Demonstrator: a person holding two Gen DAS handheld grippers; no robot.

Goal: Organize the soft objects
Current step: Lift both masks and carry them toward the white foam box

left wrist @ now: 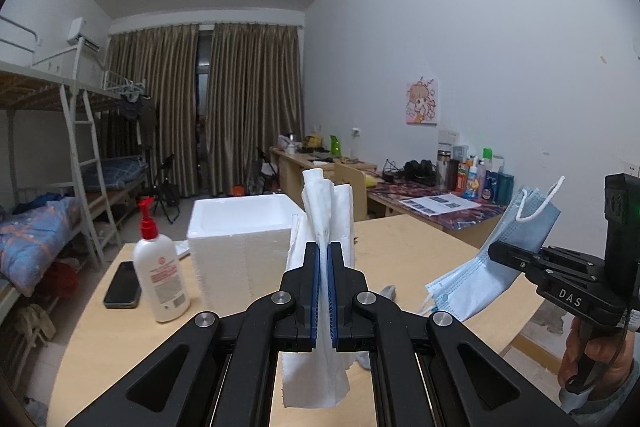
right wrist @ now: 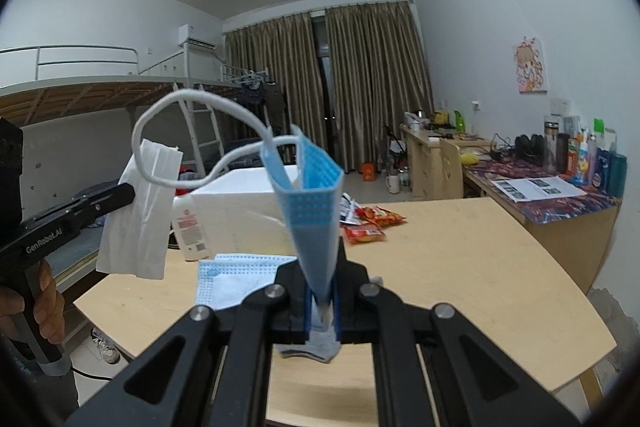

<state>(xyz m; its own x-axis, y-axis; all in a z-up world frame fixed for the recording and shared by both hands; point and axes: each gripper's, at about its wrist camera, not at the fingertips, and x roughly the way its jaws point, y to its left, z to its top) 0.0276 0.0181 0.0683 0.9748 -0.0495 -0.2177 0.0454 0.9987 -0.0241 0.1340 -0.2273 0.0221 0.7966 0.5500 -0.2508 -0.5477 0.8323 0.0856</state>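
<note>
My left gripper is shut on a folded white tissue, held upright above the wooden table. In the right wrist view the same tissue hangs from the left gripper at the left. My right gripper is shut on a blue face mask that stands up with its white ear loop arching leftward. From the left wrist view the mask hangs off the right gripper at the right. A white foam box stands open behind the tissue.
A lotion bottle and a phone lie left of the foam box. More masks lie flat on the table, a grey sock under my right gripper, red snack packets farther back. Bunk beds stand left, cluttered desks right.
</note>
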